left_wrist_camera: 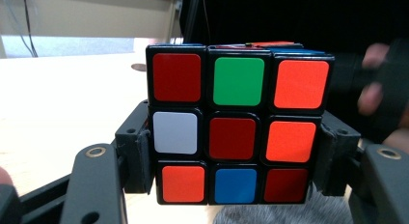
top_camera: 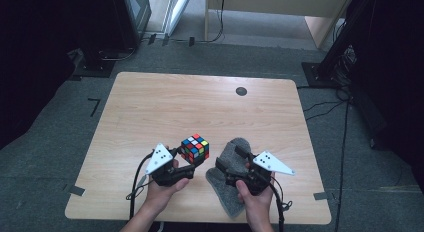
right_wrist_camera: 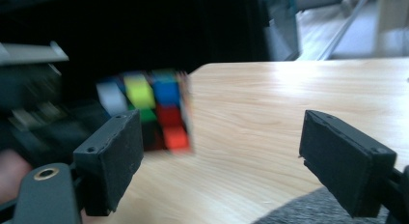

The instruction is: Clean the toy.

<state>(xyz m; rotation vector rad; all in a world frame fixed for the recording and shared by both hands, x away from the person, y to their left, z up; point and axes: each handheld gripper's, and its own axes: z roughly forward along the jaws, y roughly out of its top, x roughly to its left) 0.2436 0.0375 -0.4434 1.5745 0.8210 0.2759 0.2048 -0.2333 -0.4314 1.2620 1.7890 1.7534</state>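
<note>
A scrambled Rubik's cube (top_camera: pixel 195 148) is held just above the wooden table (top_camera: pixel 200 102), left of centre near the front. My left gripper (top_camera: pixel 191 156) is shut on it, one pad pressing on each side of the cube (left_wrist_camera: pixel 238 127). A grey fuzzy cloth (top_camera: pixel 226 192) lies on the table to the right of the cube. My right gripper (top_camera: pixel 227 157) hovers over the cloth's upper part, open, with nothing between its jaws (right_wrist_camera: pixel 222 161). In the right gripper view the cube (right_wrist_camera: pixel 149 108) appears blurred beyond the left jaw, and the cloth (right_wrist_camera: pixel 308 212) lies below.
A small black round mark (top_camera: pixel 241 91) sits near the table's far edge. Bare wood spreads across the back and left of the table. Dark equipment stands (top_camera: pixel 345 47) and cables surround the table on the carpet.
</note>
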